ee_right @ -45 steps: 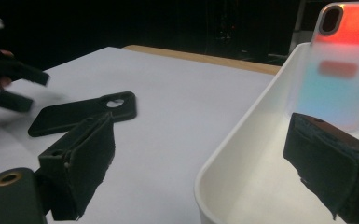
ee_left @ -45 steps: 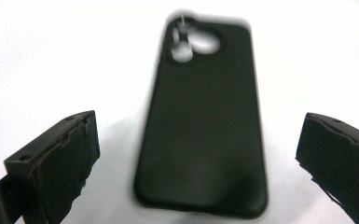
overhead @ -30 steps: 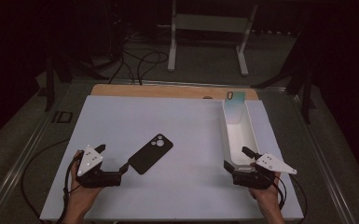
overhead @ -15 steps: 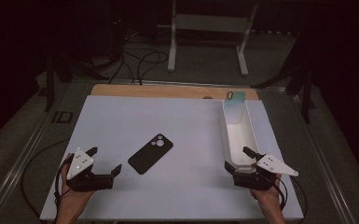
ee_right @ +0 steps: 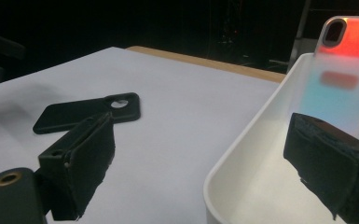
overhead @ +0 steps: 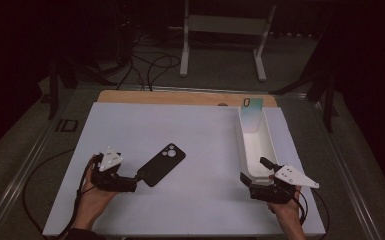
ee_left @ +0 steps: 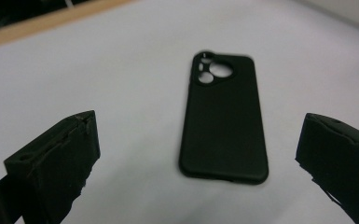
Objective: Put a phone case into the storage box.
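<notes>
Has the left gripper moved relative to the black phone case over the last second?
Yes. The left gripper drew back, then returned beside the black phone case, which stayed put.

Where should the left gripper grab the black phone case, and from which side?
Take the black case across its two long edges near the plain end, away from the camera cutouts. It lies flat on the white mat, so probably tilt down and come in from that near end. The left gripper is open, already lined up along the case's length, with its jaws wider than the case.

Black phone case (overhead: 162,164); white tray (overhead: 270,145); iridescent pink-teal case (overhead: 253,116); white table (overhead: 180,135).
</notes>
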`<state>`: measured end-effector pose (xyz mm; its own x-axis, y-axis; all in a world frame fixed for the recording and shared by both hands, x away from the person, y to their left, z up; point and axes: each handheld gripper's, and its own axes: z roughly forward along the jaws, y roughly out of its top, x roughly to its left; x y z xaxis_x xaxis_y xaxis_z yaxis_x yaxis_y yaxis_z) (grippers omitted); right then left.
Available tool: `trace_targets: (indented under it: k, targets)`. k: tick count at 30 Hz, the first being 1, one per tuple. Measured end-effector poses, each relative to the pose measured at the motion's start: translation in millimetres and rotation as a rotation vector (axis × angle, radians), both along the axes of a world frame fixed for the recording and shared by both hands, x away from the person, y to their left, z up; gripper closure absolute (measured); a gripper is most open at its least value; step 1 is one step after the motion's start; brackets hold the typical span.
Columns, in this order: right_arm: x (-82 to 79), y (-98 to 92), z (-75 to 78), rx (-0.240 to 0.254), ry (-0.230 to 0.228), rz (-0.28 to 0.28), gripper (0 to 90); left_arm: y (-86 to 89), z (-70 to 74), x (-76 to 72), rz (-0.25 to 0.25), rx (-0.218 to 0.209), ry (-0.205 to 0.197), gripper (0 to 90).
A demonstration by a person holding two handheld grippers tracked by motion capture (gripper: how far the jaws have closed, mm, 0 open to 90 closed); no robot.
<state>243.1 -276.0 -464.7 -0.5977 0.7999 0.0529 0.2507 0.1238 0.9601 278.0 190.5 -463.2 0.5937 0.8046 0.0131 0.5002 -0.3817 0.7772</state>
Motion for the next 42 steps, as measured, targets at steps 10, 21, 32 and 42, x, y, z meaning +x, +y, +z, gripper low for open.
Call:
trace_targets:
  k: [10, 21, 32, 42]
  targets:
    - [0.3, -1.3, 0.3, 0.001, 0.007, -0.002, 8.6, -23.7, -15.0, 26.1, -0.027, 0.068, 0.113, 0.3]
    - [1.0, -1.5, -0.6, -0.005, 0.013, -0.005, 8.6, -49.0, -38.8, 48.8, -0.086, 0.149, 0.227, 1.0]
    - [1.2, -2.5, -0.5, -0.002, 0.014, -0.009, 8.6, -61.5, -49.8, 56.1, -0.095, 0.184, 0.268, 4.3]
    - [1.4, -1.4, -0.5, -0.004, 0.014, -0.008, 8.7, -60.6, -52.4, 57.0, -0.099, 0.191, 0.282, 7.9]
